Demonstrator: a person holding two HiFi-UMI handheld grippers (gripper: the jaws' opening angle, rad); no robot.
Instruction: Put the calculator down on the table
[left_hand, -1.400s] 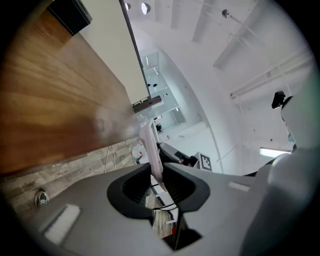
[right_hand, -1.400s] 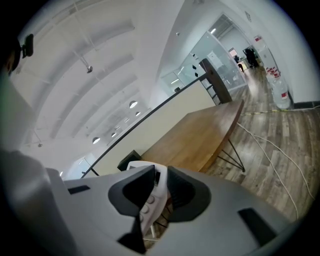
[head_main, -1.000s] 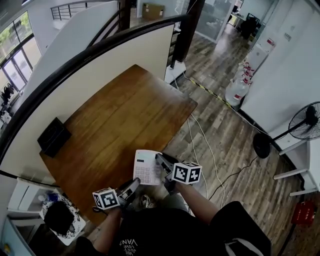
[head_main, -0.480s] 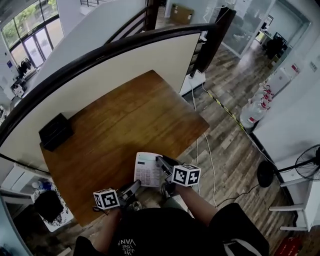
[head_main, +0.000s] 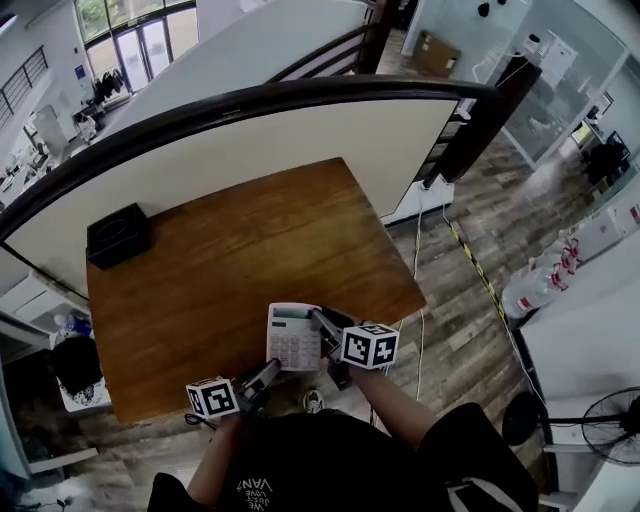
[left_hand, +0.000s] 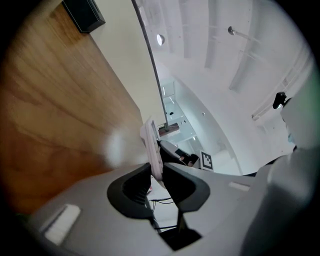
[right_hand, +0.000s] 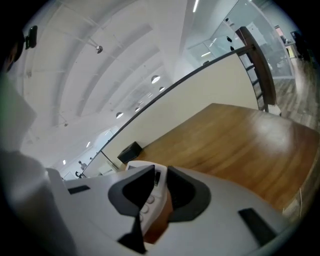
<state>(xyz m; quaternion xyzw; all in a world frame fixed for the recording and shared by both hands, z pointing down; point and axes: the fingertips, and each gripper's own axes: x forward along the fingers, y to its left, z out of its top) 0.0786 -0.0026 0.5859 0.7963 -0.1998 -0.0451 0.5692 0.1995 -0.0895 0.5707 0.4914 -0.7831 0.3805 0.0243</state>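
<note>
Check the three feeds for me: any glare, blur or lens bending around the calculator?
Head view: sharp, evenly lit, but the fisheye bows the dark partition rail; the white plastic calculator reads clearly. Left gripper view: a pale glare patch on the brown wooden table beside the calculator, seen edge-on and soft. Right gripper view: near jaws blurred, sheen on the far tabletop, dark corners.

Table (head_main: 250, 250): bare wood runs from the near edge to the far edge over most of its width. 1 obstacle stands on it: a black box (head_main: 118, 235) at the far left corner, just beside the partition (head_main: 260, 145). The partition, capped by a dark rail (head_main: 250, 97), closes the whole far side. The right side opens onto floor (head_main: 450, 300). The calculator (head_main: 293, 337), clamped by the left gripper (head_main: 268, 370) and right gripper (head_main: 320, 322), occupies the near edge.
</note>
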